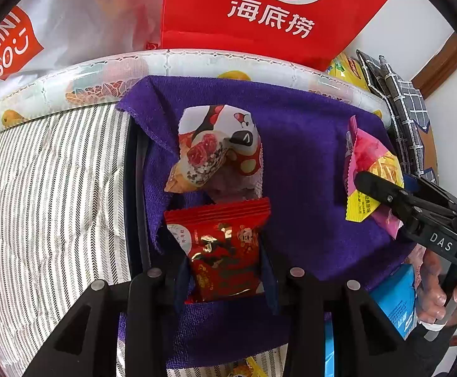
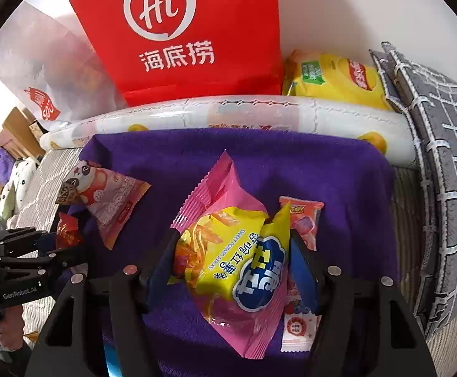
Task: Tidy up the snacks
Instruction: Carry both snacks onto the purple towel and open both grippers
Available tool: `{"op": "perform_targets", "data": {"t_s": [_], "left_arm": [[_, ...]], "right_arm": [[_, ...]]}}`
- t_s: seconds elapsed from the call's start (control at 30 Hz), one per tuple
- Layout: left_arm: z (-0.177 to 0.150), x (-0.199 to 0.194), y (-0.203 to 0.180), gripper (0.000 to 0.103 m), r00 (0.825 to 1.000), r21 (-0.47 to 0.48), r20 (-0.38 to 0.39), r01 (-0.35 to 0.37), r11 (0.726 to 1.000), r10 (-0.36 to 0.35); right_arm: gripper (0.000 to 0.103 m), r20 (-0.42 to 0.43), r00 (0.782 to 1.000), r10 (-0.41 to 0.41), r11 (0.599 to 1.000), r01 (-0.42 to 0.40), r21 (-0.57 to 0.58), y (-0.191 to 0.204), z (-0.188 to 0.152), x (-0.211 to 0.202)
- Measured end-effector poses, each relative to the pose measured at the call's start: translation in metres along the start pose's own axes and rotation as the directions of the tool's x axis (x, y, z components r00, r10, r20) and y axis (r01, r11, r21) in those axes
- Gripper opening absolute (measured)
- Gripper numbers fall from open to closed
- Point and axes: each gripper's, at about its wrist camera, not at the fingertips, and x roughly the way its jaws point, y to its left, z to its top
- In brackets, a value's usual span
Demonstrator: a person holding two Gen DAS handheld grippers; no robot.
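both tongs loaded, mid-sort. my left gripper is pinched narrow on the small red snack packet, pads on both side edges, packet standing up between them over the purple towel. my right gripper sits wider, clamped around the pink and yellow sweet potato stick bag; the bag looks squeezed between the blue pads, so i read it as held, not just straddled.

places, from the right wrist view: the panda-print packet lies on the towel at 10 o'clock of the bag, well apart. a flat orange and white sachet lies just beside the bag at 3 o'clock, partly under it. the red paper bag stands at 12 o'clock behind the padded rail, and a yellow chip bag sits at 1 o'clock behind that same rail. the left gripper shows at 9 o'clock with its packet.

step, as i judge it: picked, now carry. i can't tell which container is the target; the red paper bag looks likely. next move needs a lift clear of the towel without snagging the sachet, then 1 hand at a time over the rail, letting go only once above the opening.
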Motion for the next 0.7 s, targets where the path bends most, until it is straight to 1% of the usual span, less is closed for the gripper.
{"op": "perform_targets", "data": {"t_s": [0.07, 0.13, 0.2, 0.37, 0.5, 0.57, 0.7], "left_arm": [[-0.001, -0.001, -0.001, 0.043, 1.0, 0.005, -0.005, -0.004, 1.0, 0.004], [-0.002, -0.005, -0.002, 0.064, 1.0, 0.01, 0.004, -0.008, 1.0, 0.008], [-0.002, -0.01, -0.003, 0.069, 1.0, 0.013, 0.02, -0.013, 1.0, 0.012], [-0.007, -0.03, -0.003, 0.069, 0.999, 0.007, 0.046, -0.027, 1.0, 0.027], [-0.014, -0.052, -0.001, 0.069, 0.995, -0.006, 0.088, -0.042, 0.999, 0.042], [-0.02, -0.064, 0.0, 0.069, 0.992, -0.015, 0.113, -0.045, 0.999, 0.046], [-0.033, -0.084, 0.0, 0.069, 0.985, -0.026, 0.163, -0.045, 0.999, 0.049]], "right_arm": [[0.071, 0.004, 1.0, 0.009, 1.0, -0.009, -0.001, 0.0, -0.001, -0.004], [0.073, 0.014, 1.0, 0.008, 1.0, -0.008, -0.003, 0.001, -0.003, -0.01], [0.073, 0.029, 1.0, 0.009, 1.0, -0.009, -0.008, 0.002, -0.004, -0.019], [0.074, 0.086, 0.996, -0.011, 1.0, 0.01, 0.005, 0.003, -0.01, -0.05], [0.074, 0.164, 0.984, -0.068, 0.997, 0.063, 0.039, -0.005, -0.024, -0.085], [0.074, 0.185, 0.979, -0.083, 0.996, 0.075, 0.052, -0.011, -0.034, -0.099], [0.071, 0.21, 0.967, -0.147, 0.989, 0.14, 0.048, -0.016, -0.056, -0.123]]}}
